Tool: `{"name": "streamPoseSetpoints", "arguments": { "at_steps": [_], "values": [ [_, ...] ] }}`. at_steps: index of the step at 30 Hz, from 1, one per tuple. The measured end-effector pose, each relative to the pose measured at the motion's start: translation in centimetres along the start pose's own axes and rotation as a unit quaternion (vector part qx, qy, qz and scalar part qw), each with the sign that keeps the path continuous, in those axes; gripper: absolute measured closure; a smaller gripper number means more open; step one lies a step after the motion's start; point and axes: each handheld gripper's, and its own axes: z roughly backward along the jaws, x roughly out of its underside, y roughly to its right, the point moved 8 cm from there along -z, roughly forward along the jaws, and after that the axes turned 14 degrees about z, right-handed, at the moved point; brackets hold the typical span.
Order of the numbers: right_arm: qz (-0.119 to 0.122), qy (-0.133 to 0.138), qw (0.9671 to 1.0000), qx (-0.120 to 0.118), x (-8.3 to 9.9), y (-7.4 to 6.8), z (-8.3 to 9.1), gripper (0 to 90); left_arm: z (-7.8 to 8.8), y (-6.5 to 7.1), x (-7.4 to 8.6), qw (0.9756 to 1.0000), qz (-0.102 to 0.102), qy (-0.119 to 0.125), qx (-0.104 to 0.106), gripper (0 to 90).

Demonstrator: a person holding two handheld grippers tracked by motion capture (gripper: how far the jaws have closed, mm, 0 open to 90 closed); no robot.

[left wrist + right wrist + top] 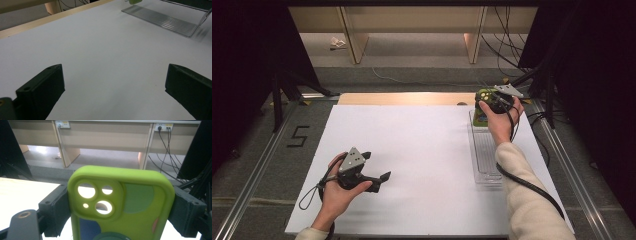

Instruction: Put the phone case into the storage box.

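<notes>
A lime-green phone case [125, 205] with camera cutouts stands upright between the black jaws of my right gripper [121, 207], which press on its two long sides. From above, that right gripper [493, 102] holds the case [481, 117] over the far end of a clear plastic tray [486, 155] at the right of the white board. My left gripper [376, 172] hovers low over the near left of the board, jaws wide apart with nothing between them. In the left gripper view, the left gripper [113, 90] looks across bare white surface toward the tray [162, 20].
A white board [422, 160] covers the table, with a wooden strip [402, 98] along its far edge. Metal rails [257, 170] flank both sides. Cables [532, 187] trail from each gripper. Wooden furniture legs and wall sockets stand beyond the table.
</notes>
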Motion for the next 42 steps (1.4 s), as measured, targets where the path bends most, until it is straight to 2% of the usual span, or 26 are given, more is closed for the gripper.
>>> {"name": "streamPoseSetpoints", "arguments": {
  "at_steps": [42],
  "values": [
    [0.009,-0.012,0.9999,0.001,0.7,-0.2,-1.1,16.5,-0.1,0.0,0.1,1.0000,0.001,-0.001,0.001,1.9]
  ]
}}
